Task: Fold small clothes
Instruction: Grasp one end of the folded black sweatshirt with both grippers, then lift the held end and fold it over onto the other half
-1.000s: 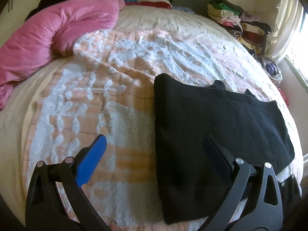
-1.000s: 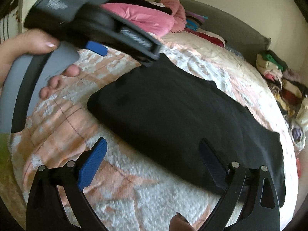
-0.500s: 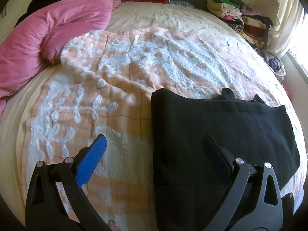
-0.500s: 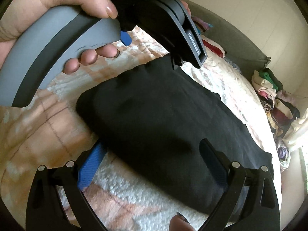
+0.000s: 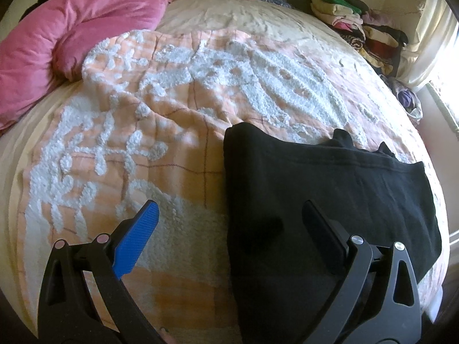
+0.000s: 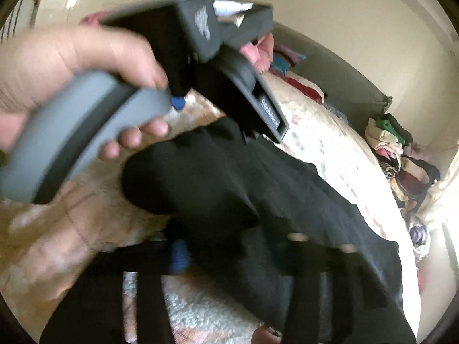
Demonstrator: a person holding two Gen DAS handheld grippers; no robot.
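Left wrist view
Left gripper (image 5: 229, 220): jaws spread wide, nothing pinched; it hangs over the bed, pointing steeply down.
Fingers: the blue pad (image 5: 137, 240) is over the quilt, the black finger over the garment.
Garment (image 5: 324, 200): black, folded flat, lying on the right part of the quilt; its left edge runs straight between the two fingers.
Quilt (image 5: 172, 120): peach with white tufted pattern, spread over the bed.
Pink duvet (image 5: 66, 43): bunched at the upper left, well apart from the garment.
Clothes pile (image 5: 358, 28): stacked at the far right by the curtain (image 5: 436, 28).

Right wrist view
Picture: blurred by motion.
Right gripper (image 6: 238, 255): jaws closing, with the garment's near edge between them; blur hides whether the pads press it yet.
Garment (image 6: 229, 177): its near part is bunched and raised off the quilt, the rest trailing right across the bed.
Left hand (image 6: 71, 66): wrapped round the grey handle of the left gripper, above the garment's left end.
Clothes pile (image 6: 396, 143): at the far right edge of the bed.
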